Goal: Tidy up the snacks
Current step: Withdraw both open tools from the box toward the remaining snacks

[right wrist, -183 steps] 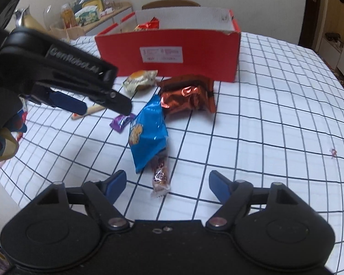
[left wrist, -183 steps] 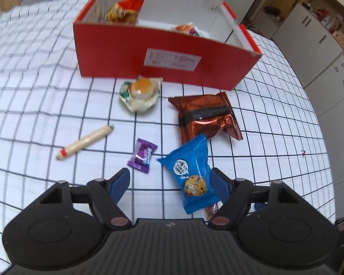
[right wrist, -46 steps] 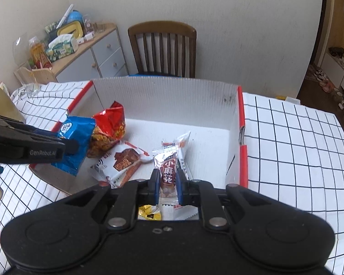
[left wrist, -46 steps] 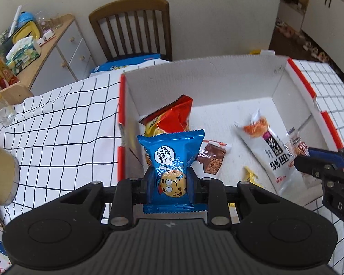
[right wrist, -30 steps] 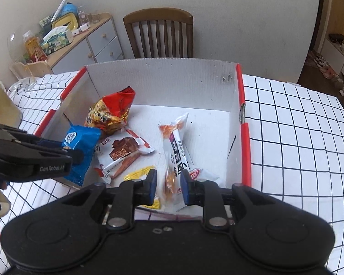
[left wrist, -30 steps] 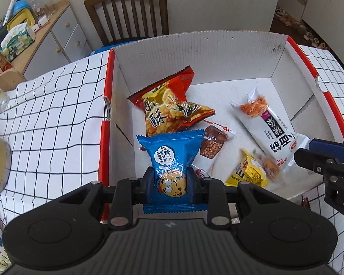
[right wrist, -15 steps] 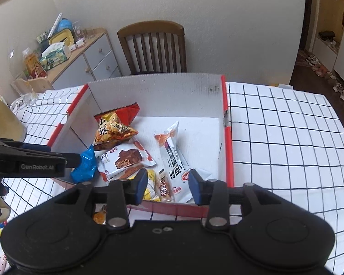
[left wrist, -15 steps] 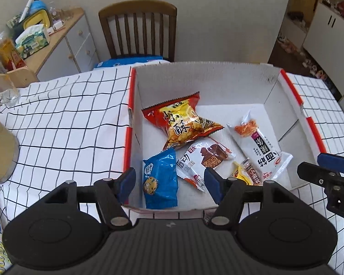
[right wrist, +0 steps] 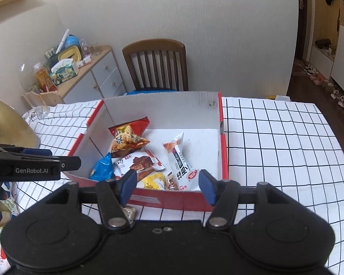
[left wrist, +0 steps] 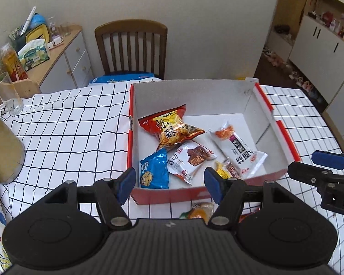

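Left gripper (left wrist: 169, 184) open, empty; side reads "GenRobot.AI". Right gripper (right wrist: 167, 184) open, empty. Both hover before red box (left wrist: 172, 196) on counter (left wrist: 68, 135). Six packets inside box: blue cookie packet (left wrist: 153, 171) at near-left corner, red-yellow chip bag (left wrist: 172, 129), white chocolate-wafer pack (left wrist: 189, 160), long white bar (left wrist: 237, 149), yellow pack (left wrist: 221, 170), small brown bar (left wrist: 231, 169). Chinese print, unreadable.

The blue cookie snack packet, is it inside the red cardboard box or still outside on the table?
Inside. The blue cookie snack packet lies flat on the floor of the red cardboard box, in its near-left corner.
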{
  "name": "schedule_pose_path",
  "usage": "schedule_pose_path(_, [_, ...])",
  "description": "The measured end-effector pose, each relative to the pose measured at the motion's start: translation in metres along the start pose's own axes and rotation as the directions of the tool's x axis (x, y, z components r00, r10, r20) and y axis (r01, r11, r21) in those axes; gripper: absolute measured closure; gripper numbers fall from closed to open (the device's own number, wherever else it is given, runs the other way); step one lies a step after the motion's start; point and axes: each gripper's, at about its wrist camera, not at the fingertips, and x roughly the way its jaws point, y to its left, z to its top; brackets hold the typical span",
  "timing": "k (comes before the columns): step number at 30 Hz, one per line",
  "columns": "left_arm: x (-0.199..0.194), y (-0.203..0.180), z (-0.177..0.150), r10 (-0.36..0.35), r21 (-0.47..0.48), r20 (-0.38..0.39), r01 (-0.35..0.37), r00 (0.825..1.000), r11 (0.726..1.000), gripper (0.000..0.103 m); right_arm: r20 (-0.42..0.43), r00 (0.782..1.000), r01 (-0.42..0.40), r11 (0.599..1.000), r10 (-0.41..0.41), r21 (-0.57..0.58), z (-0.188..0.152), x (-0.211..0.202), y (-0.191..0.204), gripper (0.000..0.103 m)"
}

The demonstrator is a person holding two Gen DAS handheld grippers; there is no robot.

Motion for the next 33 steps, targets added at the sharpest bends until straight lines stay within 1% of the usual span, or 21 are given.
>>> schedule_pose_path(7, [-0.024,-0.002,-0.013,-0.023,0.024,0.028,0.023,0.999,0.999,0.038,0.033,0.999,-0.009,1.000,0.009,0.005,-0.009,-0.025,0.005,0.038])
schedule_pose_path(9, [-0.031,-0.002,-0.017,-0.038,0.029,0.032,0.037,0.999,0.999,0.038,0.045,0.999,-0.016,1.000,0.016,0.004,-0.012,-0.033,0.005,0.031])
schedule_pose_path(13, [-0.044,-0.001,-0.026,-0.071,0.031,0.040,0.069,0.997,0.997,0.038,0.070,0.997,-0.016,1.000,0.017,-0.014,-0.020,-0.049,0.009,0.026])
schedule_pose_path(17, [-0.057,-0.004,-0.036,-0.082,0.051,0.061,0.079,0.995,0.996,0.038,0.089,0.996,-0.021,1.000,0.022,-0.009,-0.028,-0.062,0.011,0.019])
schedule_pose_path(18, [-0.060,-0.005,-0.039,-0.087,0.056,0.065,0.084,0.994,0.995,0.035,0.091,0.996,-0.025,1.000,0.025,-0.003,-0.030,-0.064,0.010,0.017])
schedule_pose_path(19, [-0.063,-0.005,-0.042,-0.093,0.059,0.070,0.088,0.993,0.994,0.028,0.093,0.995,-0.029,1.000,0.029,0.004,-0.033,-0.066,0.010,0.016])
schedule_pose_path(20, [-0.066,-0.006,-0.046,-0.097,0.061,0.078,0.092,0.992,0.994,0.026,0.095,0.995,-0.032,0.999,0.031,0.011,-0.036,-0.069,0.010,0.013])
schedule_pose_path(23, [-0.073,-0.006,-0.055,-0.113,0.071,0.093,0.107,0.989,0.992,0.025,0.100,0.994,-0.038,0.999,0.036,0.024,-0.044,-0.074,0.009,0.009])
schedule_pose_path(26, [-0.078,-0.006,-0.063,-0.123,0.067,0.097,0.117,0.988,0.991,0.025,0.114,0.993,-0.038,0.999,0.034,0.033,-0.051,-0.080,0.010,0.000])
schedule_pose_path(33, [-0.084,-0.006,-0.088,-0.126,0.050,0.125,0.120,0.984,0.991,0.025,0.120,0.993,-0.027,0.999,0.022,0.036,-0.068,-0.085,0.010,0.000])
